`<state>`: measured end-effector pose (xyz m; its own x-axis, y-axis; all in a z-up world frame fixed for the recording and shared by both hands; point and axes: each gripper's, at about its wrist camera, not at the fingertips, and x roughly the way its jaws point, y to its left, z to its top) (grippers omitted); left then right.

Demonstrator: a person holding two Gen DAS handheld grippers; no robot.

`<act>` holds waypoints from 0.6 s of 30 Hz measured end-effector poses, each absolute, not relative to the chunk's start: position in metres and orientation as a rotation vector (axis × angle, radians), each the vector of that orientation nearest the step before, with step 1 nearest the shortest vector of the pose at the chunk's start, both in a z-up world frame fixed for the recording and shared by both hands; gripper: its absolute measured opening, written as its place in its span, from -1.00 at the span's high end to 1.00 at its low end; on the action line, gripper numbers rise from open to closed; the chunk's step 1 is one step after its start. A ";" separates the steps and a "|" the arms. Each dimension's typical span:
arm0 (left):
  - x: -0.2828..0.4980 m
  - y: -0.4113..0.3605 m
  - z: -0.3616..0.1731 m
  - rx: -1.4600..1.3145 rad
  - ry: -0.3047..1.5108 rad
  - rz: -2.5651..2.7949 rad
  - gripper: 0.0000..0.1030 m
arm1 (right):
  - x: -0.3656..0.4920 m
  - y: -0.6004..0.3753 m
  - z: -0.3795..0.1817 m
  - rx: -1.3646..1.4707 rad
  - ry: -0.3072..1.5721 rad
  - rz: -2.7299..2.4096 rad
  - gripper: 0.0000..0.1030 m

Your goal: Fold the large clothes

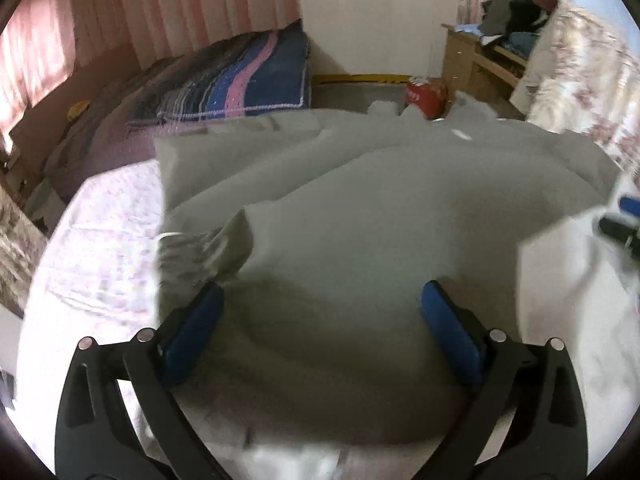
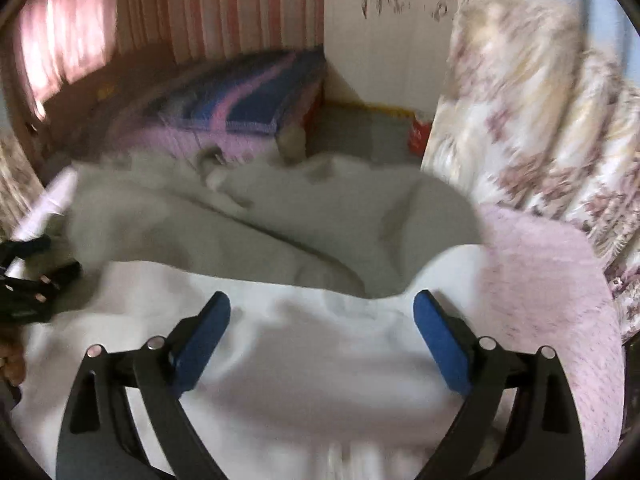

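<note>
A large pale grey-white garment [image 1: 360, 208] lies spread on the bed, partly folded over itself, with a ribbed cuff [image 1: 192, 252] at its left edge. My left gripper [image 1: 322, 294] is open just above the garment, empty, its blue pads wide apart. In the right wrist view the same garment [image 2: 280, 240] lies rumpled with a white fold in front. My right gripper [image 2: 322, 304] is open over that white fold, holding nothing. The right gripper also shows at the right edge of the left wrist view [image 1: 624, 220]. The left gripper shows at the left edge of the right wrist view [image 2: 28, 276].
The bed has a pale floral sheet [image 1: 104, 248] and a pink cover [image 2: 552, 288]. A striped blue-pink blanket [image 1: 240, 80] lies behind. A floral quilt [image 2: 540, 120] hangs at the right. A red container [image 1: 424, 96] and a wooden shelf with clothes [image 1: 500, 40] stand beyond.
</note>
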<state>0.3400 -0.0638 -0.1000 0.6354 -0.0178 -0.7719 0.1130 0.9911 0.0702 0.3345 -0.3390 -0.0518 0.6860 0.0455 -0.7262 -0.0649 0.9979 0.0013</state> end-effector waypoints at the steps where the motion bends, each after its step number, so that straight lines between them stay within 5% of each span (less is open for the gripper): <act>1: 0.325 -0.061 -0.090 0.129 0.863 -0.099 -0.94 | 0.322 -0.342 -0.042 -0.023 0.797 0.071 -0.81; 10: 0.143 0.003 -0.026 0.133 0.704 -0.117 -0.94 | 0.127 -0.421 0.003 0.027 0.712 0.042 -0.87; 18: 0.013 0.032 -0.040 0.052 0.675 -0.053 -0.94 | -0.013 -0.453 -0.026 0.098 0.728 -0.011 -0.87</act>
